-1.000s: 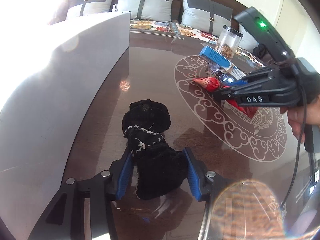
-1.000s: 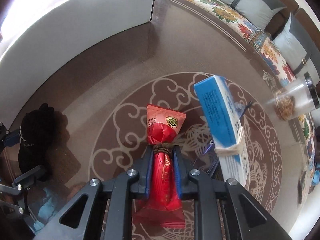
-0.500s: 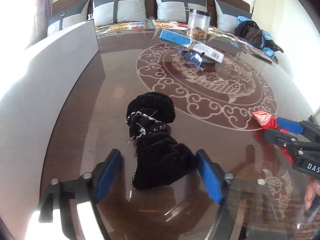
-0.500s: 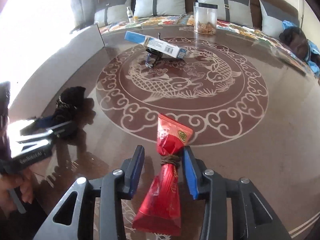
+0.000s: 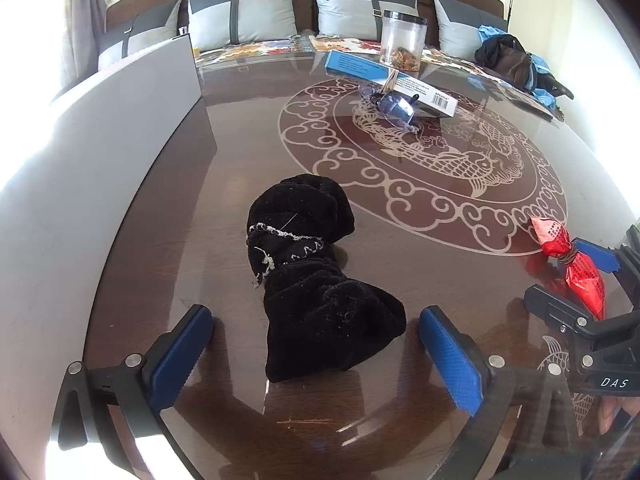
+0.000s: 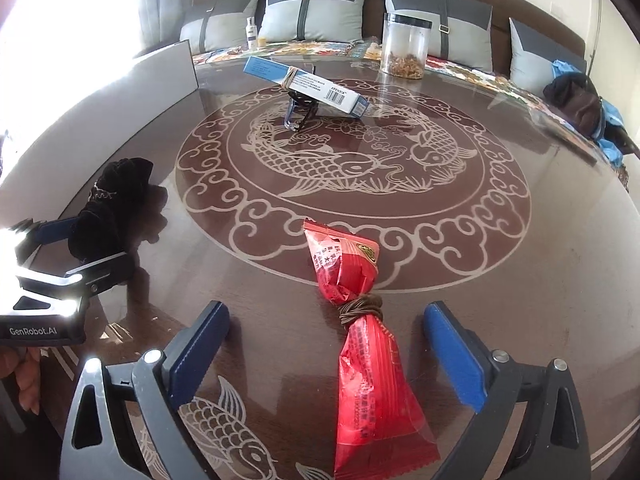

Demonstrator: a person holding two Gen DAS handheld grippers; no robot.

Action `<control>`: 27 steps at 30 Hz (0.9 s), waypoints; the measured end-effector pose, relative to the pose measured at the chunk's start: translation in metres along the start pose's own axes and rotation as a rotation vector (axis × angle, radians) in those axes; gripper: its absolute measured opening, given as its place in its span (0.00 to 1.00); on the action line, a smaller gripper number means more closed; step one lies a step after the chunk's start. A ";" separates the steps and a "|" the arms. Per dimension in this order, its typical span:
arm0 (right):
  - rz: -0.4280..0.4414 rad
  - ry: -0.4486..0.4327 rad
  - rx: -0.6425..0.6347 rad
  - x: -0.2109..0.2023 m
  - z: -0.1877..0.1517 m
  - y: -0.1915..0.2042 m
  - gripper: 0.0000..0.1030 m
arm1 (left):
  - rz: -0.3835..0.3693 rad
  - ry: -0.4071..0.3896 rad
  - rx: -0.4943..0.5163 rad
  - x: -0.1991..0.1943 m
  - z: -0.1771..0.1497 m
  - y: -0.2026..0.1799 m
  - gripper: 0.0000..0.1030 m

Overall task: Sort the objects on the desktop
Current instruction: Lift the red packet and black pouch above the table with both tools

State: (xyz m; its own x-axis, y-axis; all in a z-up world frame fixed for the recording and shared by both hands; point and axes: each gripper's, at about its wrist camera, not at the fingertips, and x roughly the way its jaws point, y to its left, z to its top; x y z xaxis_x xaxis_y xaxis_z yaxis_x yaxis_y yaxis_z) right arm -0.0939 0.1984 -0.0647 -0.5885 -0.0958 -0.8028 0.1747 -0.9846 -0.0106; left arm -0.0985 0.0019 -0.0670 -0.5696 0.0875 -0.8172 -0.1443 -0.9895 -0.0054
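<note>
Black cloth bundle, tied w/ pale thread round its middle, lies on the glossy brown table, lower centre of the left wrist view. Left gripper straddles its near end: jaws have just been opening and now stand wide apart, blue pads clear of the cloth on both sides, bundle between them but not gripped.

Red snack packet, cinched at mid-length w/ a brown band, lies flat in lower centre of the right wrist view, its top end on the edge of the table's pale scroll ring. Right gripper also spread wide, jaws just been opening; packet sits between the pads, touching neither. In the left wrist view the same packet shows at right edge, mid-height, w/ the right gripper round it.

Further out, upper centre of both views: blue-and-white box w/ barcode label, propped on a small blue-tinted clear item – can't tell what it is. Behind it a clear jar w/ black lid, brownish contents at the bottom. Grey board stands along the table's left side. Sofa cushions across the top; dark bag at upper right.
</note>
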 end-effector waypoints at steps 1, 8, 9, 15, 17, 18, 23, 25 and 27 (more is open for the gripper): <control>0.001 0.000 0.000 0.000 0.000 0.000 0.96 | 0.001 0.000 0.000 0.000 0.000 0.000 1.00; 0.012 0.010 -0.010 0.002 0.001 0.003 1.00 | 0.000 0.000 0.000 0.000 0.000 0.000 1.00; 0.012 0.011 -0.011 0.002 0.001 0.003 1.00 | 0.000 0.000 0.000 0.000 0.000 0.000 1.00; 0.011 0.011 -0.010 0.002 0.001 0.003 1.00 | 0.000 0.000 -0.001 0.000 0.000 0.000 1.00; 0.011 0.011 -0.010 0.002 0.001 0.003 1.00 | 0.000 0.000 -0.001 0.000 0.000 0.000 1.00; 0.011 0.011 -0.010 0.002 0.001 0.003 1.00 | 0.000 0.001 -0.001 0.000 0.000 0.000 1.00; 0.011 0.011 -0.010 0.002 0.001 0.003 1.00 | 0.001 0.004 0.000 0.000 0.000 0.000 1.00; 0.012 0.020 -0.015 0.001 -0.001 0.003 1.00 | 0.002 0.007 0.004 -0.002 -0.001 -0.001 1.00; 0.006 0.041 -0.011 -0.002 -0.003 0.003 0.96 | 0.001 -0.006 0.011 -0.005 -0.002 -0.003 0.91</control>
State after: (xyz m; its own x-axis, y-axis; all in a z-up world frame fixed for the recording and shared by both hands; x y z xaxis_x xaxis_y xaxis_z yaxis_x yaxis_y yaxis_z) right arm -0.0894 0.1962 -0.0647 -0.5548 -0.0950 -0.8265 0.1866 -0.9824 -0.0124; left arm -0.0936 0.0041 -0.0646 -0.5750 0.0876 -0.8135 -0.1531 -0.9882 0.0018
